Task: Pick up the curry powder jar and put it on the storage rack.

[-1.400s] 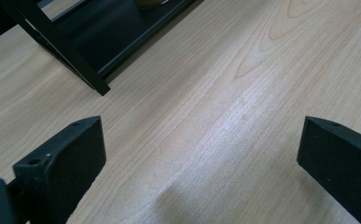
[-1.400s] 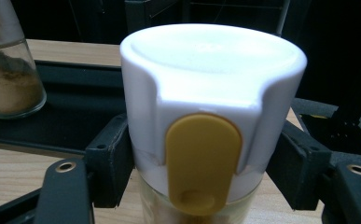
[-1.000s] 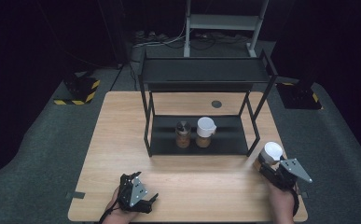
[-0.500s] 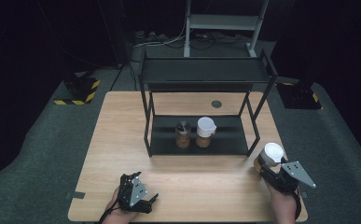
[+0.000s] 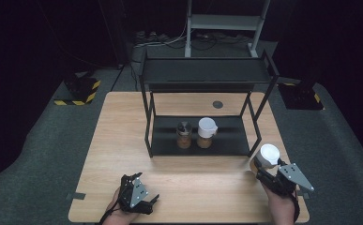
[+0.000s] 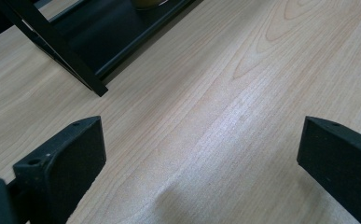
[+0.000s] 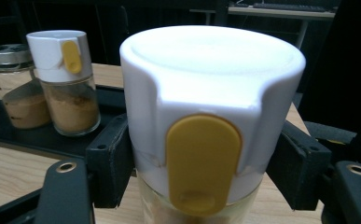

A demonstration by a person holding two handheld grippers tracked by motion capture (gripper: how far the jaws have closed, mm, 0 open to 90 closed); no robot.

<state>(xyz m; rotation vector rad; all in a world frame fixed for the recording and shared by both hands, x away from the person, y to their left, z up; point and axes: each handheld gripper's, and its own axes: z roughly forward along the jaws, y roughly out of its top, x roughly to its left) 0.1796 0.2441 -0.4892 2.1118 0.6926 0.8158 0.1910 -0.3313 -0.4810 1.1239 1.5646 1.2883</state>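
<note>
Here, from the high view, a wooden bench (image 5: 123, 140) carries a black two-level rack (image 5: 207, 75). On the rack's lower shelf (image 5: 226, 140) stand two spice jars side by side: a metal-lidded jar (image 5: 184, 135) and, touching or nearly touching it on the right, a white-capped jar (image 5: 206, 133). In front of the rack's right leg, the right claw (image 5: 260, 168) grips a third jar with a white cap (image 5: 267, 156), apart from the shelf. The left claw (image 5: 144, 202) rests near the bench's front edge, well left of the rack.

In the left gripper view, the left claw's jaws stand wide apart over bare wood, holding nothing.

In the right gripper view, the right claw (image 7: 206, 172) is clamped on the held jar (image 7: 206, 116) just below its cap, upright, with the two shelved jars beyond it to the left.

The step in hand appears to be carrying this jar to the rack. The next move likely calls for easing it under the top level onto free shelf space right of the white-capped jar, keeping it upright.
</note>
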